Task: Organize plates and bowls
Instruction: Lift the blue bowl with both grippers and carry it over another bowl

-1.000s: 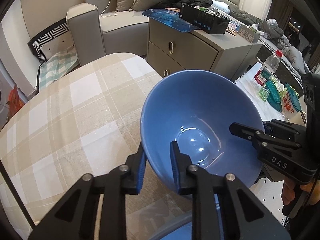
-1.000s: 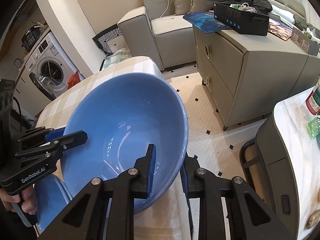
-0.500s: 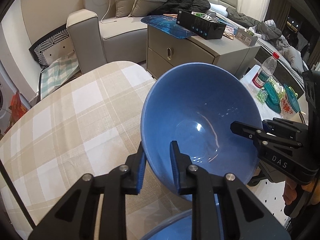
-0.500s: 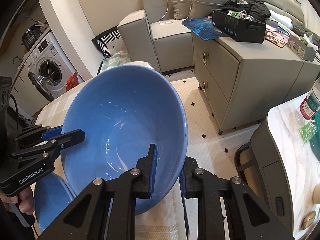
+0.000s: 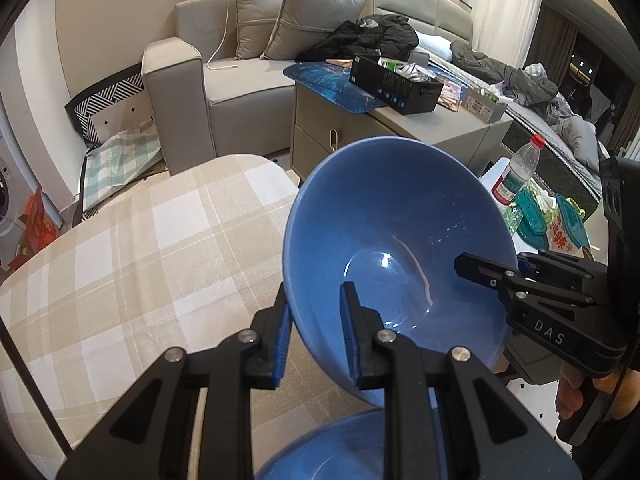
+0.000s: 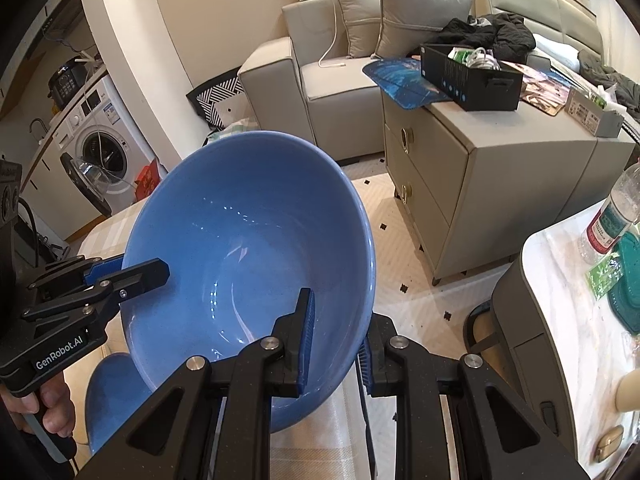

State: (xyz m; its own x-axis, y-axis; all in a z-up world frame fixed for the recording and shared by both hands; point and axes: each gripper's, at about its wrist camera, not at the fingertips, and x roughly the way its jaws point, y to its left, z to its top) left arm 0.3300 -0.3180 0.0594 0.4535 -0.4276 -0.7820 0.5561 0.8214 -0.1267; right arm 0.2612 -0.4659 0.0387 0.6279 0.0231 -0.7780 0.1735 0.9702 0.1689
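Deep glossy blue ceramic bowl (image 5: 384, 240) tilted above checked tablecloth (image 5: 140, 264), left gripper (image 5: 316, 336) and right gripper (image 6: 336, 340) pinching opposite rims (second blue dish (image 5: 344, 452) below)

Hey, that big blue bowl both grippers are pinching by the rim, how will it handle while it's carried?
The blue bowl looks rigid and glazed, so probably slippery where the left gripper and right gripper pinch its rim. It likely chips if dropped.

place: home | evidence: sofa (image 5: 240, 80), washing machine (image 6: 100, 148), checked tablecloth (image 5: 120, 260)
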